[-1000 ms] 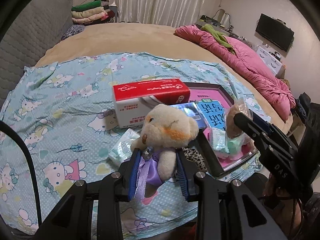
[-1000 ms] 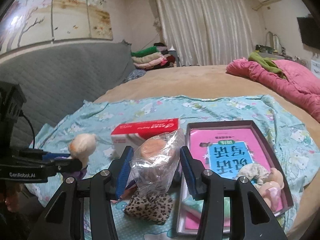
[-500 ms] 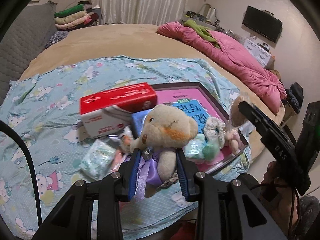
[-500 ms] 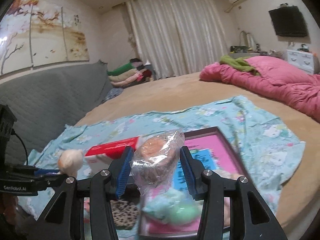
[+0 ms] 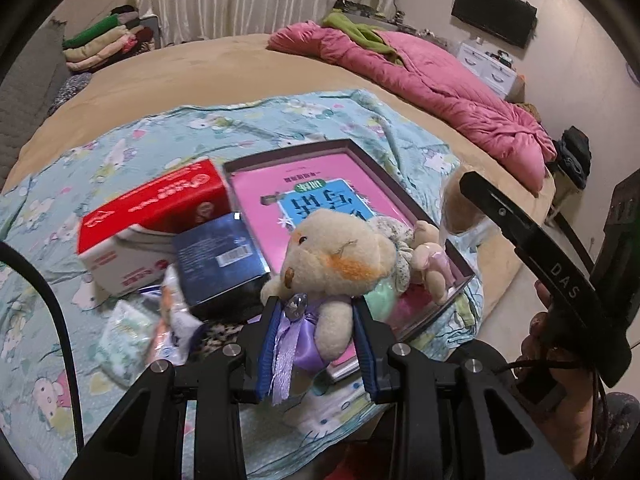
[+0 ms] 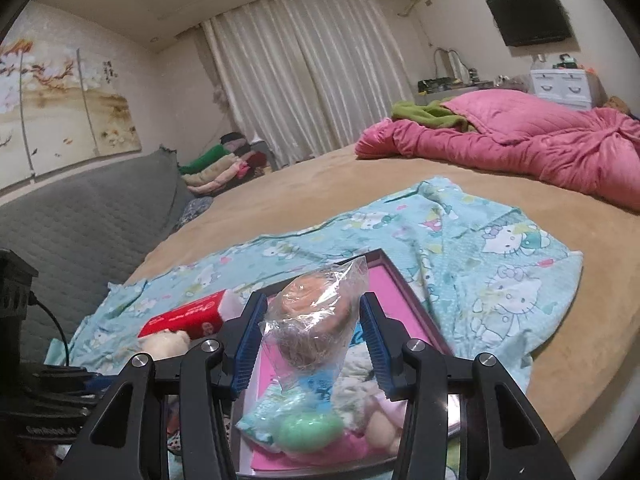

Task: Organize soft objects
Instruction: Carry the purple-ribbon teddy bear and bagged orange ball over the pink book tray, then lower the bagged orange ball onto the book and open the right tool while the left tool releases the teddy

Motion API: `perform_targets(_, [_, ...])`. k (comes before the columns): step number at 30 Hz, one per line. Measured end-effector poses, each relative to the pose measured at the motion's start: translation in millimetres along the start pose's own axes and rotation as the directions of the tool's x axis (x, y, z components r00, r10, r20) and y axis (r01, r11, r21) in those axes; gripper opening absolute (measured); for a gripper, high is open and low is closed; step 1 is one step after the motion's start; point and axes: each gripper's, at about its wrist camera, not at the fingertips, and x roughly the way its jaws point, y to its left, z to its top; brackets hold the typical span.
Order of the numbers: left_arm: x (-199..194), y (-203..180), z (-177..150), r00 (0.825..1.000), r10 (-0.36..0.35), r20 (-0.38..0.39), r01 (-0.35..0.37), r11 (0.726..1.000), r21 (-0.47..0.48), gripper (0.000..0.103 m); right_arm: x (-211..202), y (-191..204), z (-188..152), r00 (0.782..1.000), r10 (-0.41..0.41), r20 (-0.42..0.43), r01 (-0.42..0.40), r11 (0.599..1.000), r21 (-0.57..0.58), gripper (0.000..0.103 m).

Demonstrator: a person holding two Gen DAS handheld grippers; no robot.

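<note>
My left gripper (image 5: 316, 340) is shut on a cream teddy bear (image 5: 336, 256) in a purple dress, held above the near end of a dark-rimmed box (image 5: 384, 176) with a pink printed bottom. My right gripper (image 6: 312, 344) is shut on a clear plastic bag (image 6: 316, 320) with a brown-orange soft thing inside, held over the same box (image 6: 400, 280). Small plush toys (image 5: 428, 256) and a green-white soft item (image 6: 304, 424) lie in the box's near end.
A red and white tissue box (image 5: 148, 224) and a dark blue box (image 5: 220, 256) sit left of the box on a Hello Kitty sheet (image 5: 280, 120). Small packets (image 5: 124, 336) and a leopard-print piece lie near. A pink quilt (image 6: 540, 152) lies far right.
Both grippers have swung right over the box, each keeping its hold. The right gripper has also risen, so the box now sits lower in its view.
</note>
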Motion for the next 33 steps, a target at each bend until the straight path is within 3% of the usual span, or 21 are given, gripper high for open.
perform_targets(11, [40.0,-11.7,8.8,0.998,0.003,-0.057,-0.002,1.0,0.018,0.035,11.6,-5.8,-5.6,0.999,0.002,-0.044,-0.002,1.0,0.001,0.049])
perform_targets(33, [83.2,-13.7,18.5,0.991,0.002,-0.132,0.001,1.0,0.028,0.035,52.1,-7.4,-17.2,0.99,-0.057,-0.131,0.051,0.998,-0.049,0.049])
